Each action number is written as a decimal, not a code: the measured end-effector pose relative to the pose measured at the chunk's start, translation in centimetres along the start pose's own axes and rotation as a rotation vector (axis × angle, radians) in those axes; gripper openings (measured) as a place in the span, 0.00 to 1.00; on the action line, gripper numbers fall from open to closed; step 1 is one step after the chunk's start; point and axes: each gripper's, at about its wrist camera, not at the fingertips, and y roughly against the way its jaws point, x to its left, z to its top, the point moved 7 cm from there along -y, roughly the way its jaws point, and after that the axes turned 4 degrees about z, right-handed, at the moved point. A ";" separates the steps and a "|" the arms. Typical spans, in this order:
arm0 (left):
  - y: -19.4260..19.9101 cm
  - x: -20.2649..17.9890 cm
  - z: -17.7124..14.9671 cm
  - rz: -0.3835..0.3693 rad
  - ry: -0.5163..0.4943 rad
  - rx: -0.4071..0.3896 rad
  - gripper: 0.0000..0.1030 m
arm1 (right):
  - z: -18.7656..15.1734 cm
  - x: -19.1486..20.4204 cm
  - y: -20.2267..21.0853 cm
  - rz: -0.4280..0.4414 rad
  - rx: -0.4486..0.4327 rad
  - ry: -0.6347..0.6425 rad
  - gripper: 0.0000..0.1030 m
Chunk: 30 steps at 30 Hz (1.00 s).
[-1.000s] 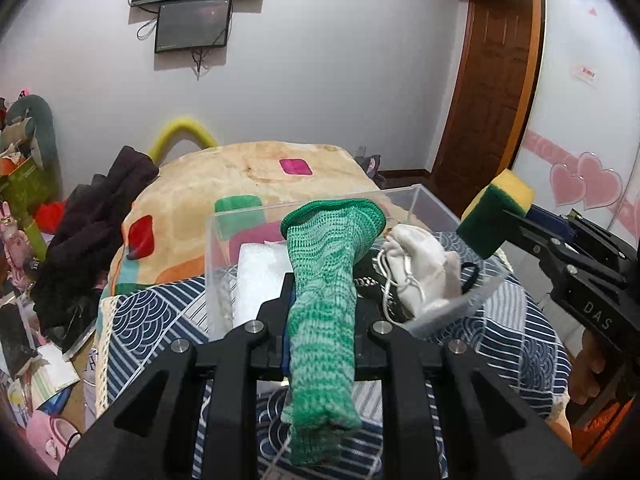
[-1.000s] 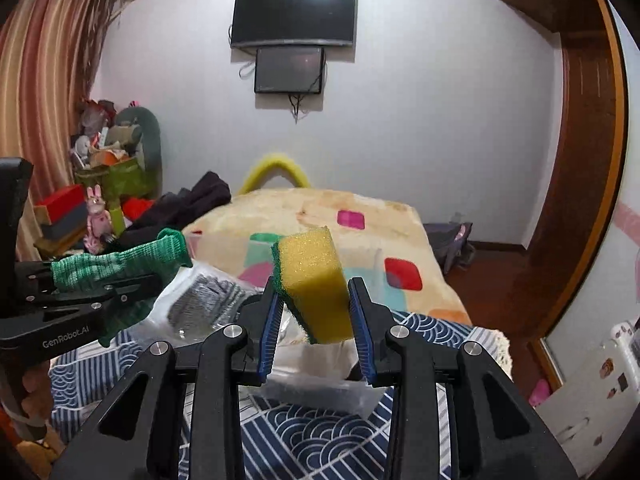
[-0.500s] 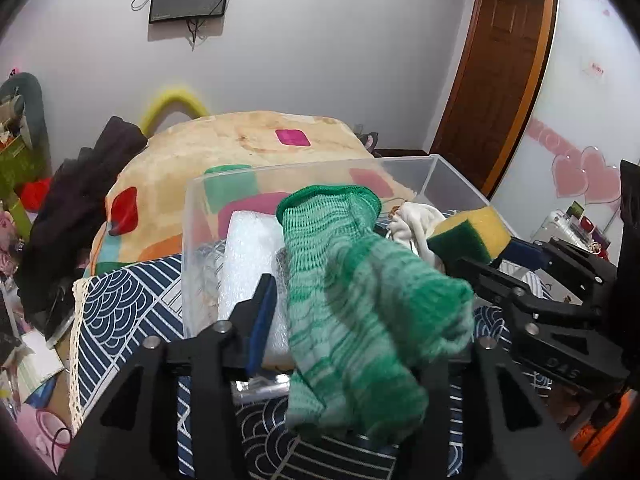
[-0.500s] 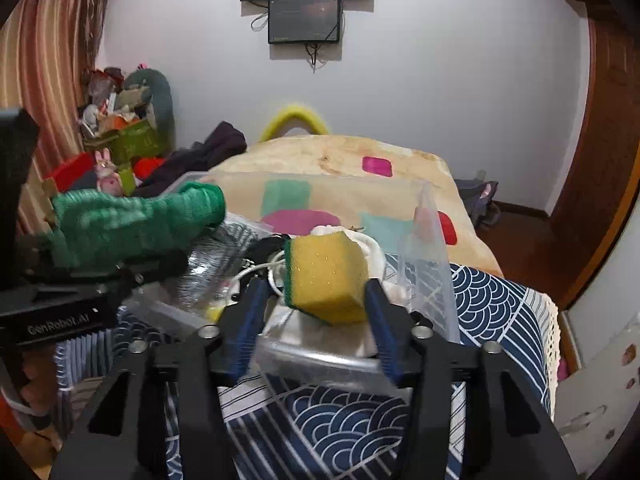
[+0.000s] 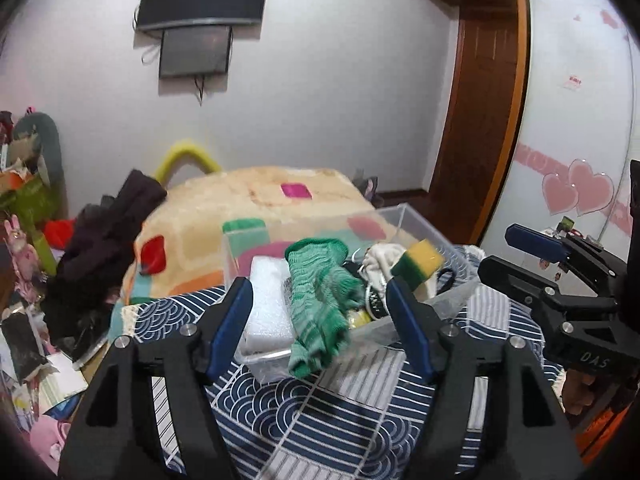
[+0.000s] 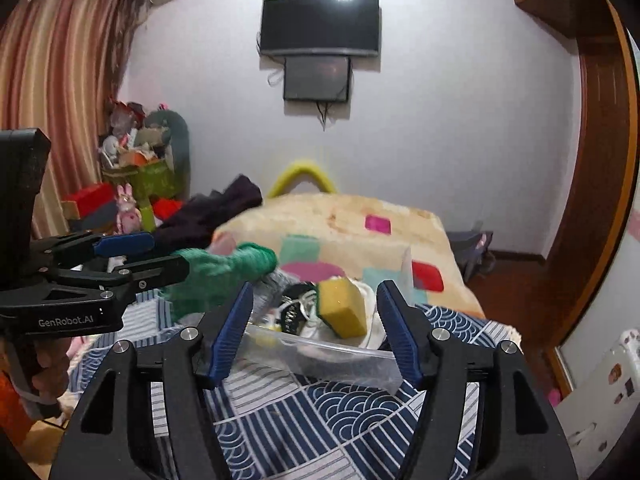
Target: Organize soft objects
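A clear plastic box (image 5: 416,220) stands on the blue patterned cloth (image 5: 320,412). A green knit sock (image 5: 320,304) lies over the box's front edge, half in it. A yellow and green sponge (image 5: 418,262) sits in the box on a white pouch (image 5: 382,254). A white foam block (image 5: 266,304) lies in the box's left side. My left gripper (image 5: 320,316) is open and empty just short of the box. My right gripper (image 6: 316,320) is open and empty, with the sponge (image 6: 342,306) between its fingers but apart from them. The sock (image 6: 220,276) looks blurred there.
A bed with a patchwork blanket (image 5: 256,208) lies behind the box, with dark clothes (image 5: 104,248) on its left edge. Clutter and toys (image 5: 24,208) fill the floor at left. A wooden door (image 5: 476,128) stands at right. A screen (image 6: 320,32) hangs on the far wall.
Both grippers opened and drew back. The sock dropped onto the box's front edge and the sponge dropped into the box.
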 end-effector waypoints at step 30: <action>11.6 -2.1 -0.5 0.029 0.010 -0.236 0.93 | 0.5 1.5 6.5 -0.044 -0.203 -0.062 1.00</action>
